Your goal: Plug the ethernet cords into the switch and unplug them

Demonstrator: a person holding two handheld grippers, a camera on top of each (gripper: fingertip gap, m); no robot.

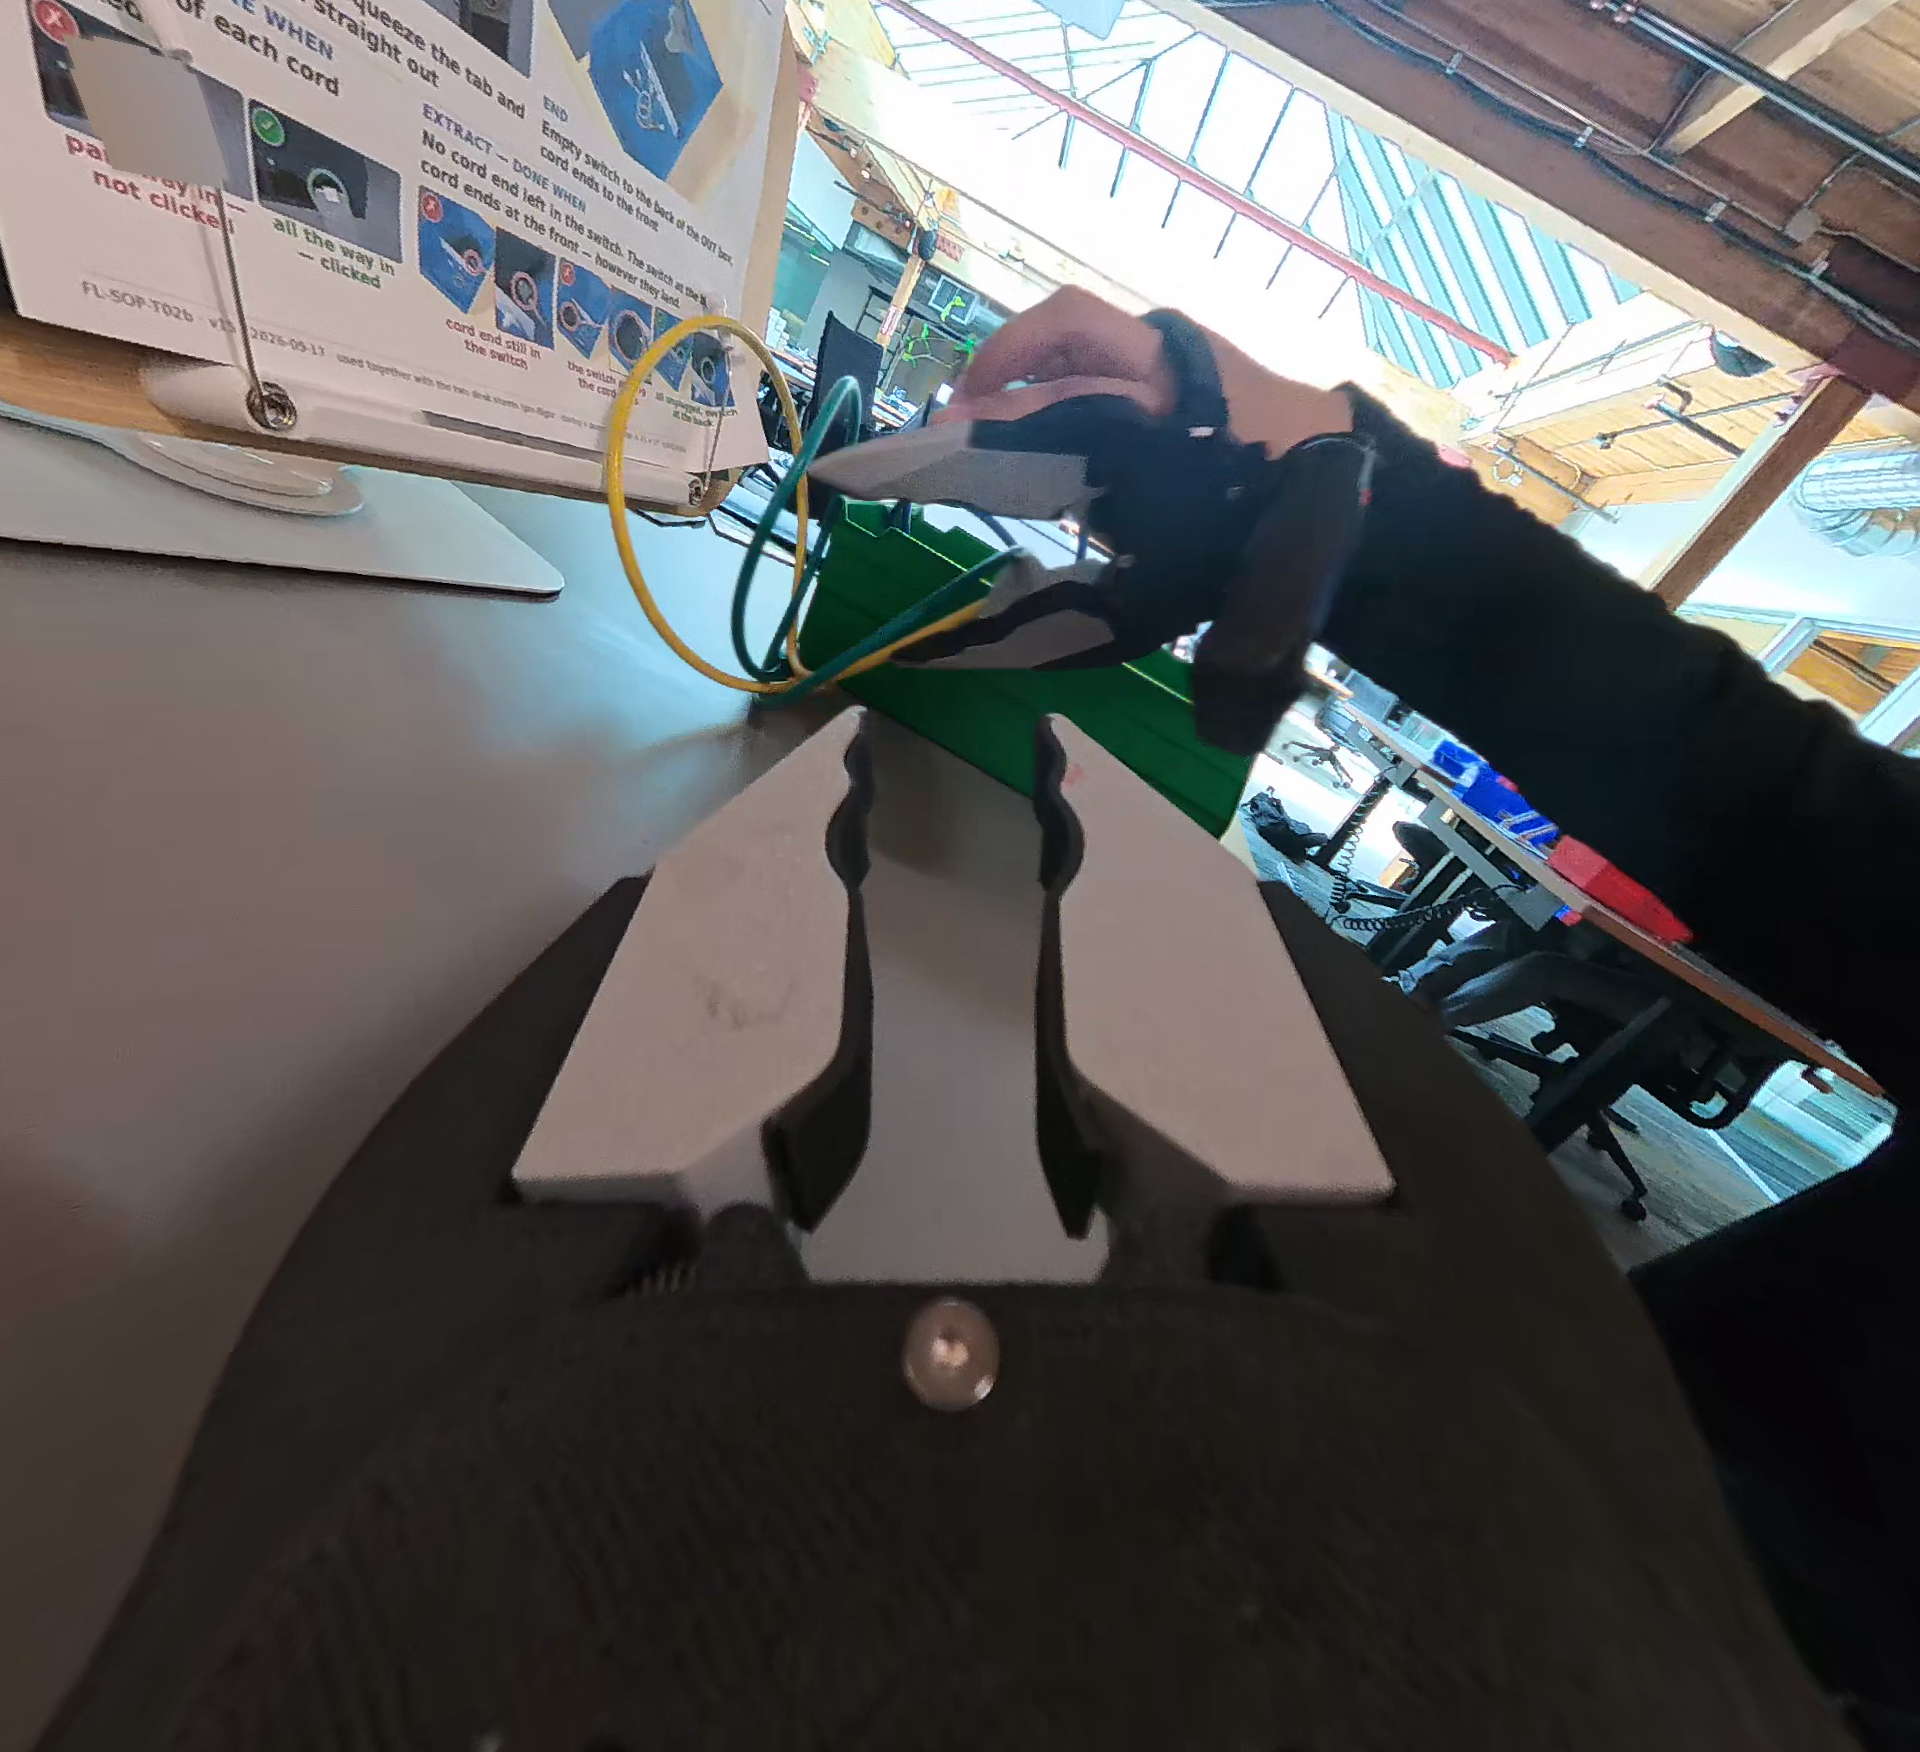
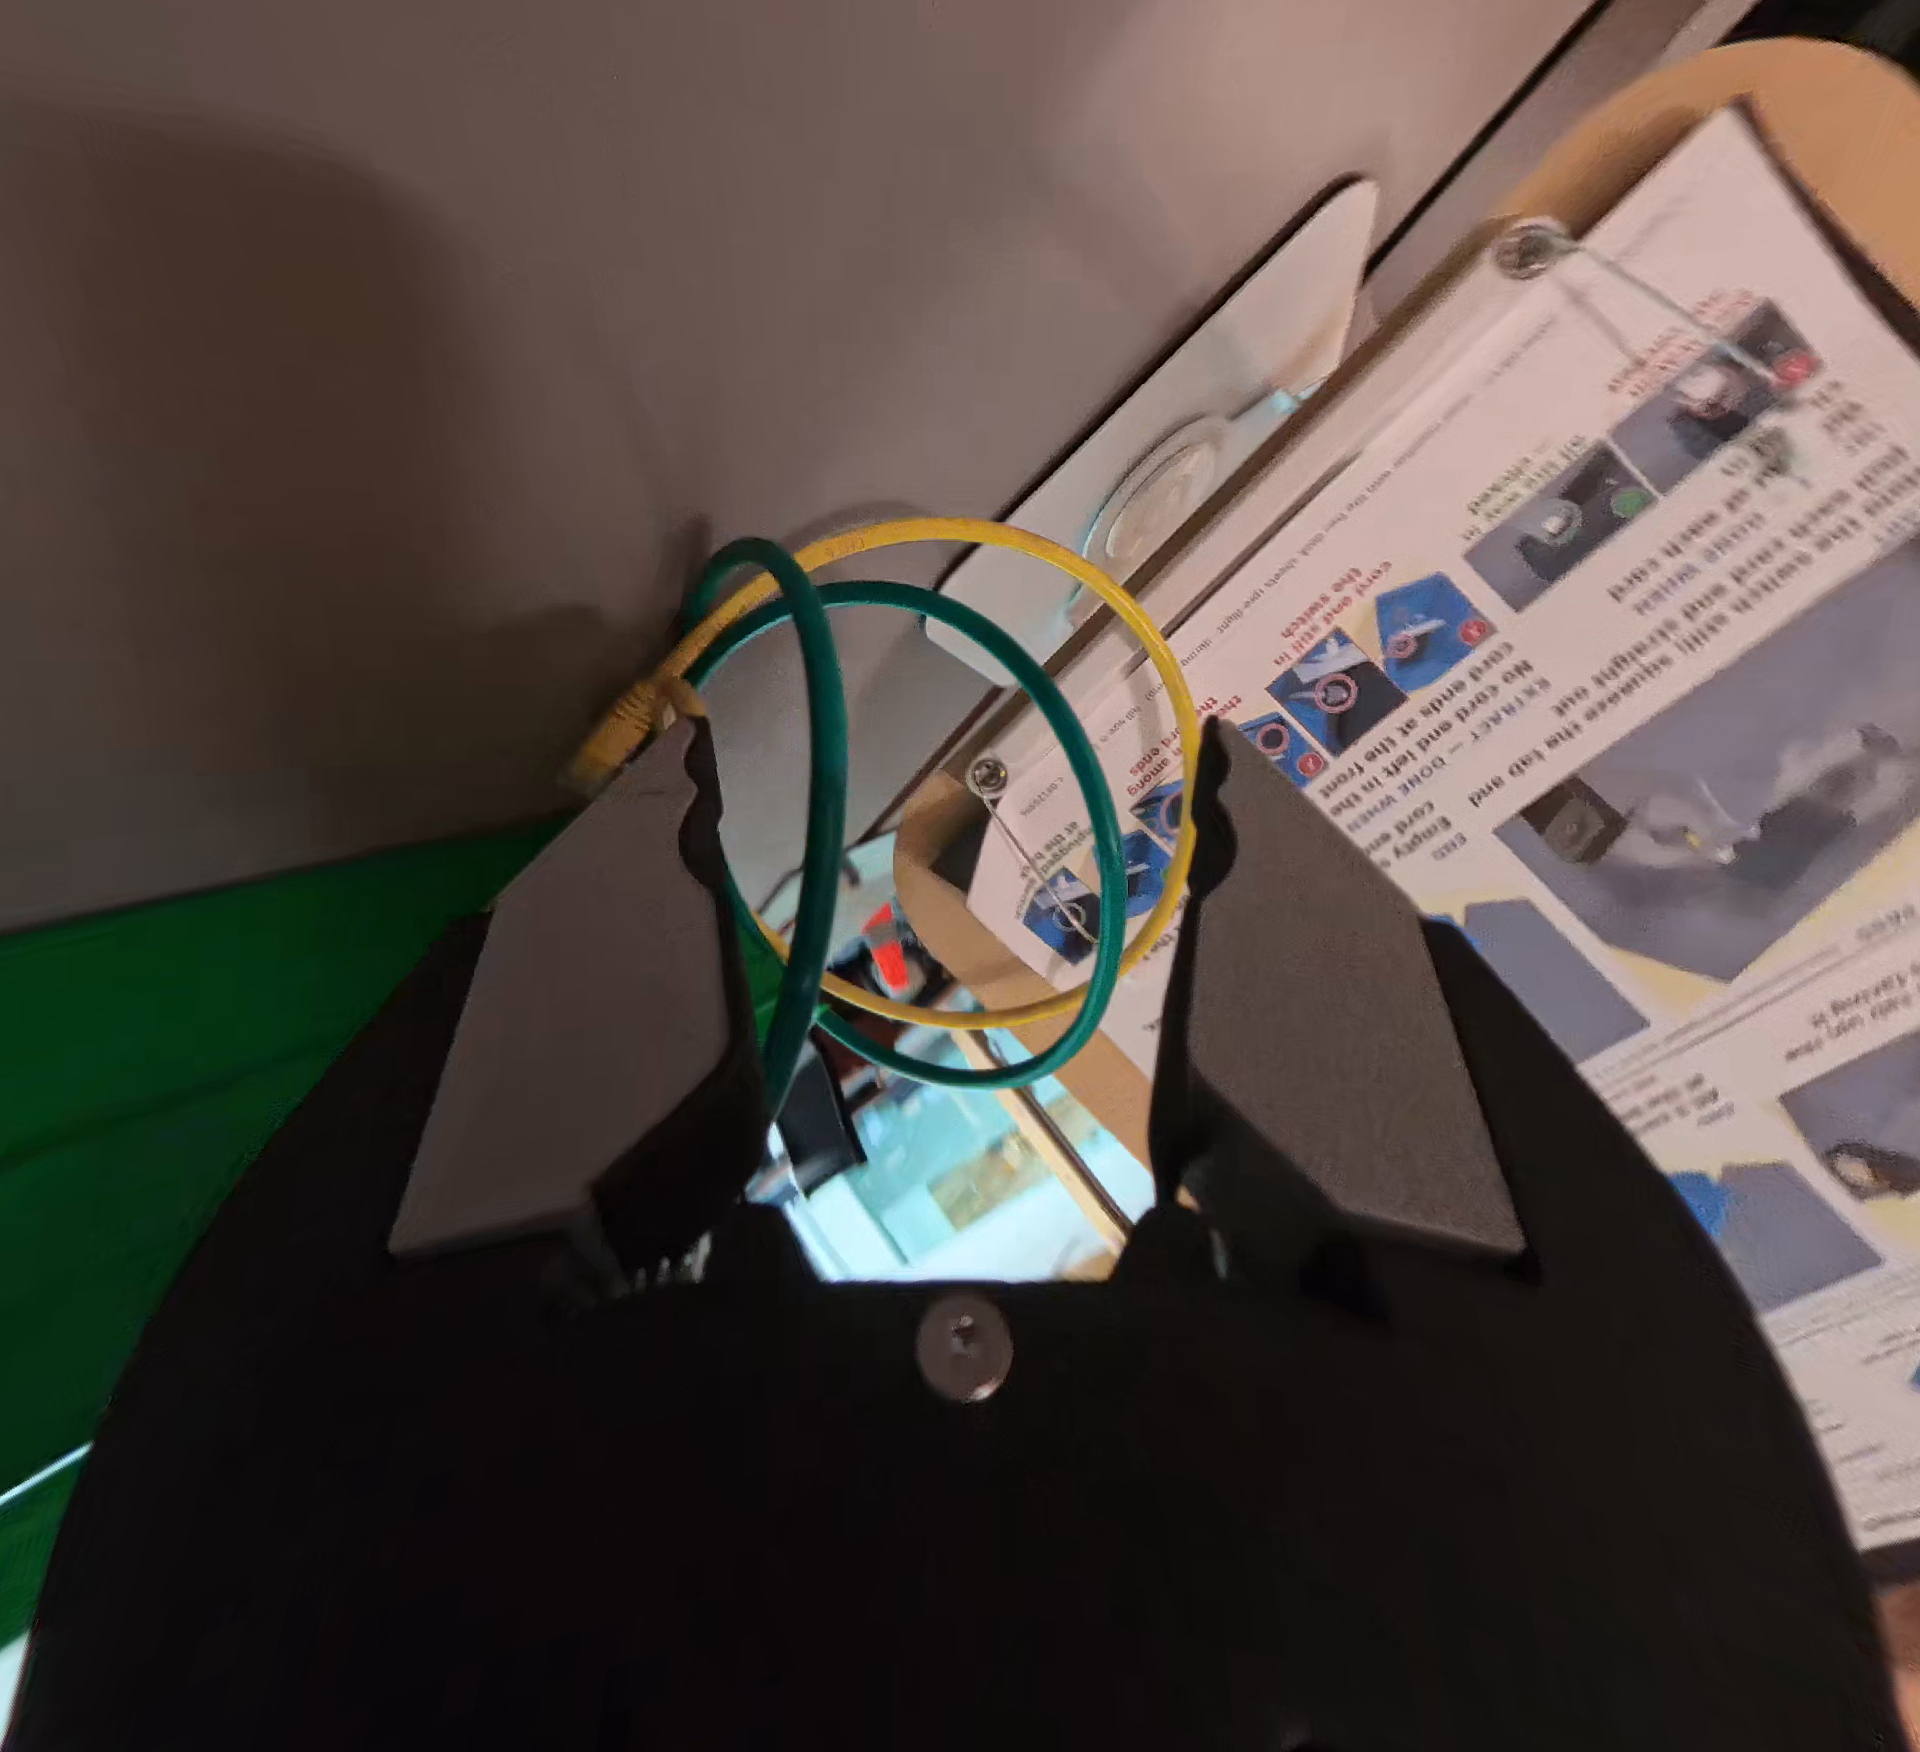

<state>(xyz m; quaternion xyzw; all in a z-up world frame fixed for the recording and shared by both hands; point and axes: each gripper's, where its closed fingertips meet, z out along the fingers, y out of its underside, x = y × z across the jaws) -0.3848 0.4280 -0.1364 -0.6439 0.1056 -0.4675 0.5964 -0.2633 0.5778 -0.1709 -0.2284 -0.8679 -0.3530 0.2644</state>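
A yellow ethernet cord (image 1: 623, 497) and a green ethernet cord (image 1: 750, 580) stand in loops at the near corner of a green bin (image 1: 997, 715) on the grey table. My left gripper (image 1: 951, 726) is open and empty, low over the table just short of the bin. My right gripper (image 1: 904, 559) is held in a gloved hand over the bin, jaws wide apart. In the right wrist view both loops, yellow (image 2: 1153, 622) and green (image 2: 821, 767), sit between the open fingers of my right gripper (image 2: 951, 734). A yellow plug (image 2: 623, 726) lies by the left fingertip. No switch shows.
An instruction sheet on a wooden stand (image 1: 395, 144) with a white base (image 1: 312, 518) stands behind the cords; it also shows in the right wrist view (image 2: 1558, 663). The person's black sleeve (image 1: 1610, 663) reaches in from the right. The table edge runs right of the bin. About 20 cm separates my left fingertips from my right.
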